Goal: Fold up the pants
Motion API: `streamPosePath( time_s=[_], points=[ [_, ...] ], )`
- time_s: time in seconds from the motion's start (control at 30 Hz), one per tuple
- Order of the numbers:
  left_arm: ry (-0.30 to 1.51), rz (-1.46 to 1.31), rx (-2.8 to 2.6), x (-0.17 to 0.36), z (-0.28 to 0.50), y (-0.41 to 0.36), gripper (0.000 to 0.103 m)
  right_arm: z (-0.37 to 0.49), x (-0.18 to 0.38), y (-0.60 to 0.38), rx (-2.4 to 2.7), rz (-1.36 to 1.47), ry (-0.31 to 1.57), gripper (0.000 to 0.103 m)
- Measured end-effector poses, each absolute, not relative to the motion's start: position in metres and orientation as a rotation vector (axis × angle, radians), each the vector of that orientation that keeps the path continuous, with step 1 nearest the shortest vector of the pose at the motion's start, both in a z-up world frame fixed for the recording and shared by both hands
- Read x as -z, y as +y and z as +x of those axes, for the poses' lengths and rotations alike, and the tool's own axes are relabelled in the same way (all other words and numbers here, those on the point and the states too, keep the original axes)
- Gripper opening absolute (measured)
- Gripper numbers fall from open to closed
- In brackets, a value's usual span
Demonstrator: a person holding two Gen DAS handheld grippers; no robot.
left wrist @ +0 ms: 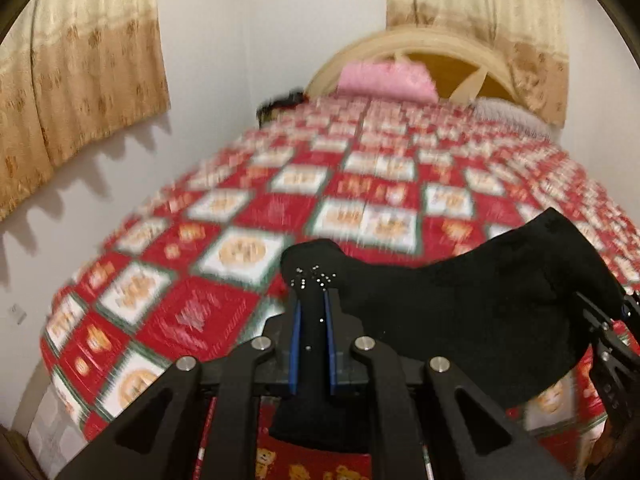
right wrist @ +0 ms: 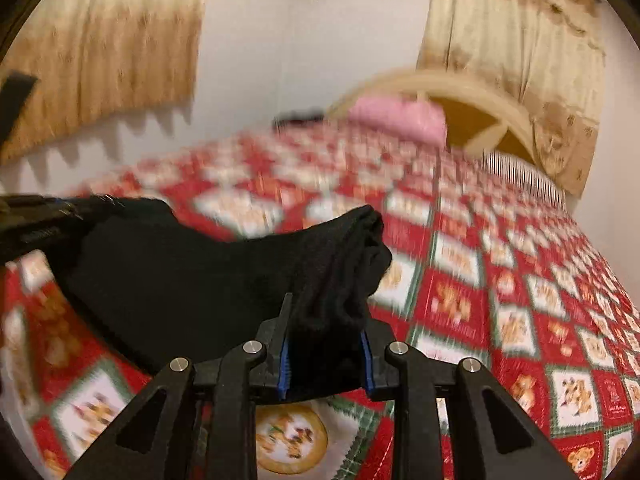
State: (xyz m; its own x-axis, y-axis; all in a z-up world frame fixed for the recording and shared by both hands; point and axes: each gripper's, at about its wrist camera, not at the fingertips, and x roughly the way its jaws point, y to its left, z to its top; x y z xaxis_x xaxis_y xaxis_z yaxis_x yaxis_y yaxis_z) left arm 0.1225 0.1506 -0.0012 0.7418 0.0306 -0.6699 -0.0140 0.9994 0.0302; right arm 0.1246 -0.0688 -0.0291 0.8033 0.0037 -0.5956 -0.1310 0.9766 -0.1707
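Left wrist view: the left hand-held gripper [left wrist: 313, 300] is clamped on a bunched corner of the black knit pants [left wrist: 472, 312]; small sparkly studs show on the fabric just past the blue-lined fingers [left wrist: 295, 344]. From the grip the cloth runs rightward, held up off the red, white and green checked bedspread [left wrist: 224, 248], to the right hand-held gripper [left wrist: 612, 320] at the frame edge. Part of the garment hangs down under the left tool. Background is motion-blurred: a pink pillow [left wrist: 386, 80] against the cream wooden headboard [left wrist: 432, 46], and beige patterned curtains [left wrist: 80, 80] on the wall.

Right wrist view: the right hand-held gripper [right wrist: 326, 320] is closed around a thick, rolled wad of the same pants [right wrist: 180, 276], its jaws standing somewhat apart because of the bulk. The fabric spans leftward, sagging slightly, to the left hand-held gripper [right wrist: 76, 210] at the left edge. The bedspread [right wrist: 500, 280] lies below, blurred.

Judgement: the step in hand is carrying the garment, pinched at two ends and suspended between both tools, over the bed. Next move likely calls for lowering both grips together, keeping the span taut so the cloth lands flat and unwrinkled, before any fold is made.
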Motion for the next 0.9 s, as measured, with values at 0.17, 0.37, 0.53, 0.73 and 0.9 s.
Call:
streamPosePath(
  time_s=[0.17,0.37,0.53,0.73,0.9],
  points=[
    [0.832,0.003,-0.061,0.032,0.120,0.160,0.039,0.131,0.044,-0.085,-0.081,-0.159,0.743,0.031],
    [0.835,-0.023,-0.155,0.034,0.105,0.189,0.089,0.131,0.046,-0.098,-0.073,-0.117,0.780,0.064],
    [0.812,-0.031,-0.279,0.027,0.090,0.215,0.092,0.109,0.033,-0.123,-0.032,0.012,0.726,0.068],
    [0.721,-0.010,-0.301,0.011,0.073,0.206,0.092,0.061,0.000,-0.120,-0.007,0.002,0.498,0.035],
    [0.664,0.025,-0.145,-0.002,0.075,0.159,0.092,0.079,0.002,-0.094,-0.114,-0.020,0.592,0.026]
  ],
)
